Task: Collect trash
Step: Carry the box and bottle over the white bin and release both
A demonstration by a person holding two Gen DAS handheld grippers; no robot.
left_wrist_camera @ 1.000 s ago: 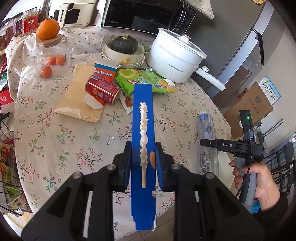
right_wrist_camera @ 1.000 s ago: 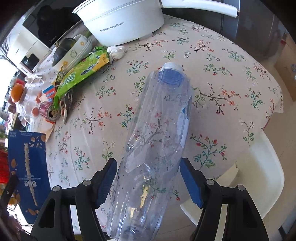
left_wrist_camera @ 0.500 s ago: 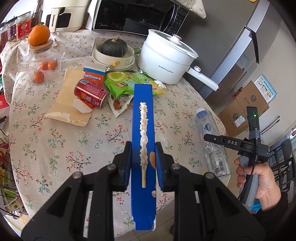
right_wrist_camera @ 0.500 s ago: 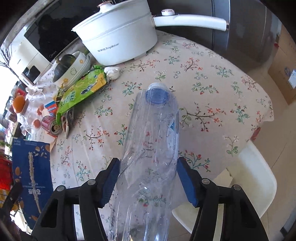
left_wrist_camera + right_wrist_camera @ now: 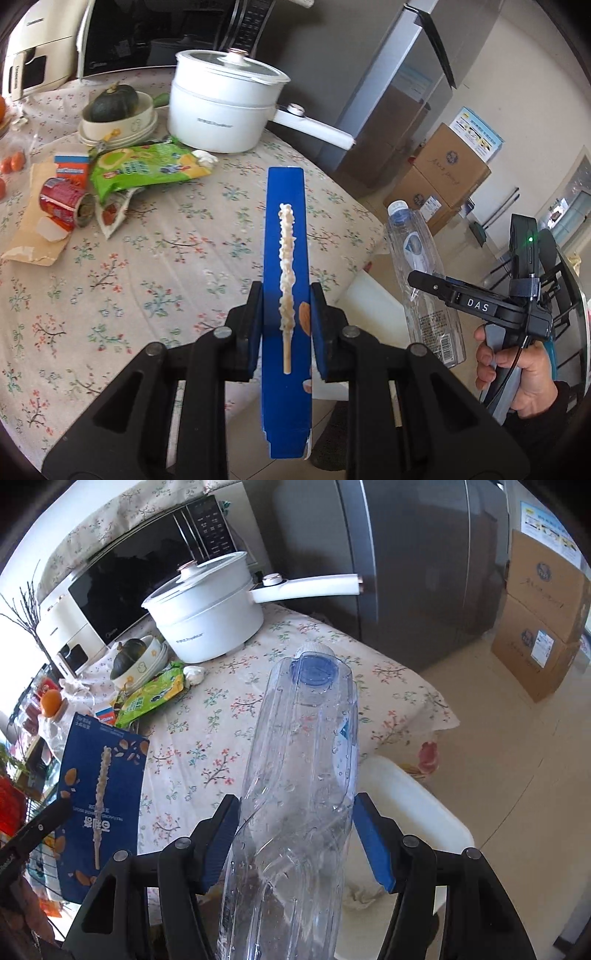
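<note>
Floral cloth is covering the tabletop [image 5: 110,266], where a green snack bag [image 5: 147,168] and red can [image 5: 61,199] are lying uncollected. Left tool [image 5: 286,325] is clamping a flat blue box [image 5: 286,229] edgewise; right tool [image 5: 295,840] is squeezing a clear bottle [image 5: 306,760], both off the table edge, probably heading for a bin.

Grey fridge [image 5: 424,572], cardboard boxes [image 5: 543,627], beige floor [image 5: 517,757].
</note>
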